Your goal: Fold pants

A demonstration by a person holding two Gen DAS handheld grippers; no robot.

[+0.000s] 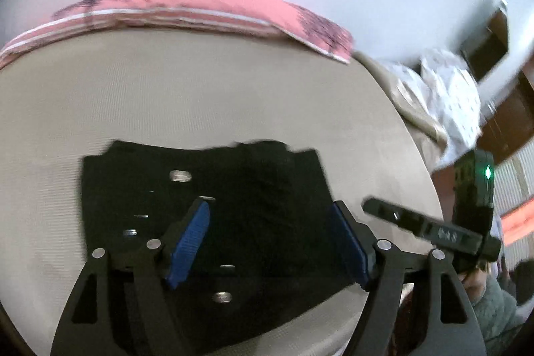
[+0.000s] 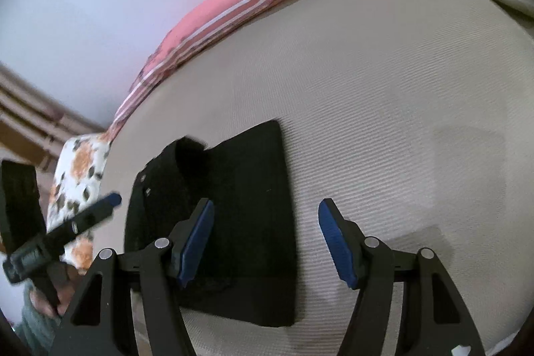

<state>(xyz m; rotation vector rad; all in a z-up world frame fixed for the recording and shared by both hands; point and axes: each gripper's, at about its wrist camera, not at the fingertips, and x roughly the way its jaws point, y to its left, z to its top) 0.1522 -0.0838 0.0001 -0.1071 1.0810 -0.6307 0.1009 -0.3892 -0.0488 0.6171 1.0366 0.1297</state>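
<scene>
1. The wide beige ribbed-fabric bed [image 2: 383,82] carries everything; a pink striped blanket [image 2: 233,12] lies along its far edge at about 11 o'clock in the right wrist view.
2. The black pants, folded into a compact rectangle [image 2: 247,216], lie flat on the bed at 6 o'clock in both views. They look soft, limp and fairly thick, probably not slippery; a pinch through all layers at a corner or folded edge should hold best.
3. The left gripper [image 1: 270,242] hovers over them, jaws spread, empty.
4. The right gripper [image 2: 267,239] is likewise spread and empty, straddling the pants' right edge.
5. Small metal rivets [image 1: 180,175] dot the cloth, though blur hides detail.
6. No containers visible.
</scene>
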